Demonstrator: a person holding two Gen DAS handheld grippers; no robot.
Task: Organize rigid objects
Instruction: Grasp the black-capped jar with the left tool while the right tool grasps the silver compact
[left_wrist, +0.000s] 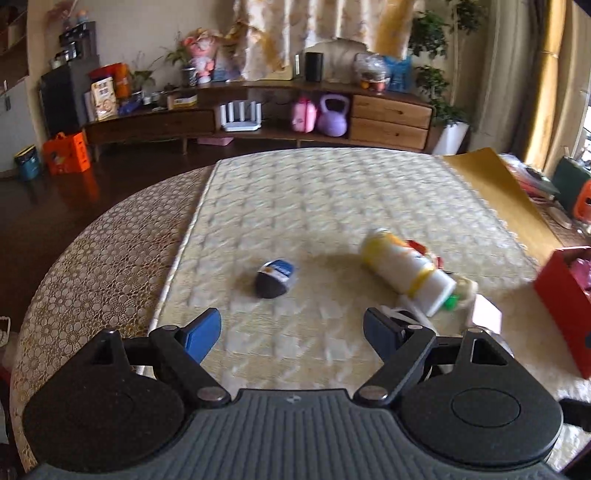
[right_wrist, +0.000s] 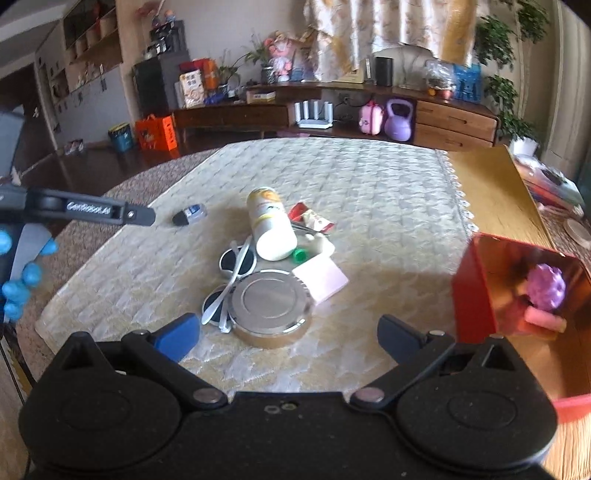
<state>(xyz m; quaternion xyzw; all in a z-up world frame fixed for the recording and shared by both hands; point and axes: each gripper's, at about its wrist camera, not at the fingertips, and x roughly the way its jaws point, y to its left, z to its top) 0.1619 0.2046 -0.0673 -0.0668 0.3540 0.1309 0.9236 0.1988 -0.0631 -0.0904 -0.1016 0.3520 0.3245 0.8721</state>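
A small dark object with a blue label lies alone on the cream mat, a little ahead of my left gripper. That gripper is open and empty. To its right lies a white bottle with yellow bands, on its side. My right gripper is open too, and a round metal tin lies just ahead of its gap, untouched. Behind the tin are white sunglasses, the bottle, a pink card, a green cap and a red wrapper.
A red box stands open at the right with a purple toy inside. A blue-gloved hand holds the left gripper at the left edge. The lace-covered table curves away on the left. A yellow sheet lies at the back right.
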